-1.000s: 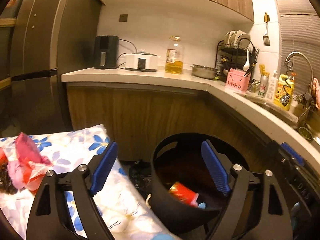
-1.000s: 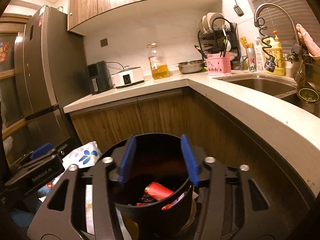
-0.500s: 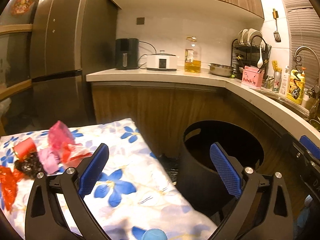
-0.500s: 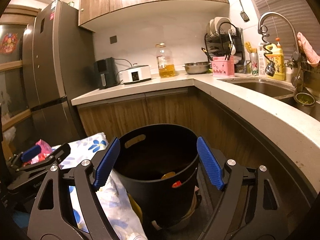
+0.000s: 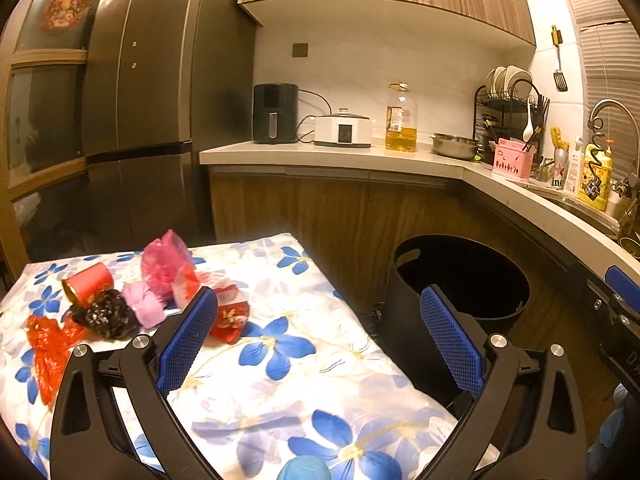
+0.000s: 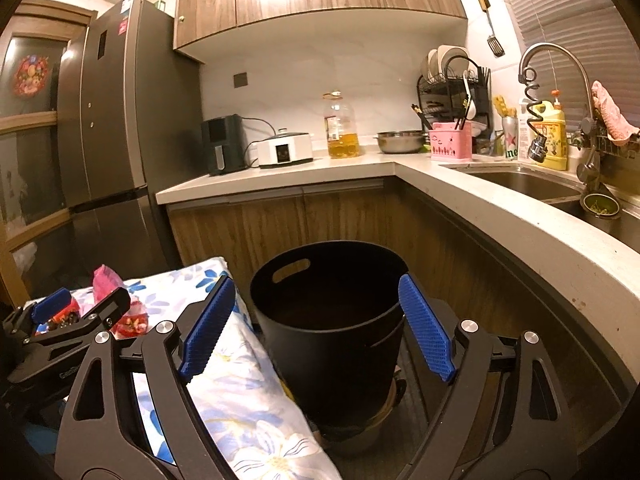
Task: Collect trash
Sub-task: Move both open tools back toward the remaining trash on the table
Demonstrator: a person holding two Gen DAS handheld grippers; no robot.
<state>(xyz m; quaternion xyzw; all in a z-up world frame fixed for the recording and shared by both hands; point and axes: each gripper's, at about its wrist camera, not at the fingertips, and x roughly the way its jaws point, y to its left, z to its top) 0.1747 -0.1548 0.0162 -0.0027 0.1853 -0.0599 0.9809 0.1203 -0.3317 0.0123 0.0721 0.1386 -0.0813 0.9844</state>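
Trash pieces are lying in a loose cluster on the white cloth with blue flowers [image 5: 280, 360]: a red cylindrical paper cup [image 5: 86, 285] on its side, a crumpled black foil wad [image 5: 106, 317], a pale pink paper ball [image 5: 141, 307], a translucent pink plastic bag [image 5: 164, 264], a torn orange-red plastic scrap [image 5: 46, 346] and a red printed wrapper [image 5: 230, 316]. In the left wrist view the whole heap is sitting beyond and to the left of the left gripper [image 5: 316, 336], the red wrapper just past its left fingertip. The blue-padded fingers [image 5: 188, 334] are standing wide apart and holding nothing.

The round black plastic bin [image 5: 460, 272] with a handle slot is showing beyond the right finger in that view, beside the cloth's edge; its inside is reading only as dark.

The right wrist view is showing less of the heap: only the pink bag [image 6: 106, 278] and the red wrapper [image 6: 130, 320] are peeking out behind the left gripper [image 6: 86, 302], which is hanging over the cloth [image 6: 240, 384] at the far left. The right gripper [image 6: 316, 324] is framing the bin [image 6: 332, 320] between its blue fingers [image 6: 426, 328], which are spread and not touching it. This view alone is giving the steel sink [image 6: 520, 184] and curved tap [image 6: 556, 64] on the pale worktop [image 6: 500, 224] clearly.
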